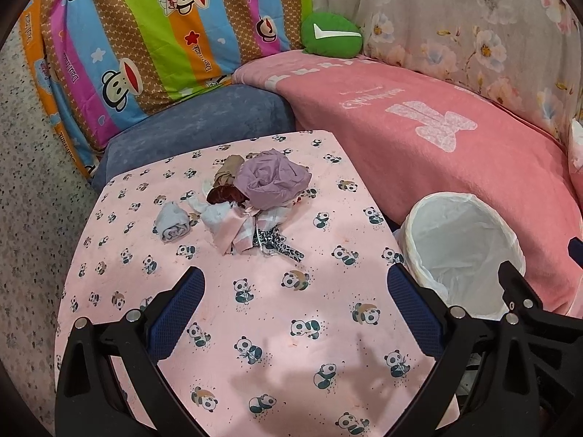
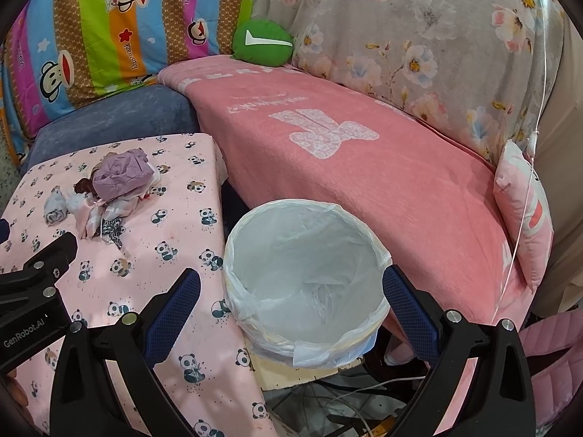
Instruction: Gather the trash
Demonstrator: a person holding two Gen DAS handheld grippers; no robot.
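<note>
On the panda-print table (image 1: 277, 346), a trash pile (image 1: 251, 200); beside it a lined bin (image 2: 302, 276); each hand-held gripper wide, empty.

A sofa corner under soft indoor light.
Pink blanket (image 2: 364, 167) covers the seat; striped monkey quilt (image 1: 145, 36) and floral sheet (image 2: 437, 43) drape behind; speckled floor (image 1: 32, 182) on the left.

The tablecloth (image 1: 255, 327) is smooth matt cotton-like cloth, printed with pandas. The trash (image 1: 251, 196) is crumpled cloth and thin, creased purple paper or film. The bin liner (image 2: 306, 255) is thin, translucent, faintly glossy plastic. The blanket (image 2: 364, 182) looks fuzzy and matt. Both gripper bodies are matt black plastic with shiny metal screws; their pads (image 2: 171, 313) are textured blue rubber.
</note>
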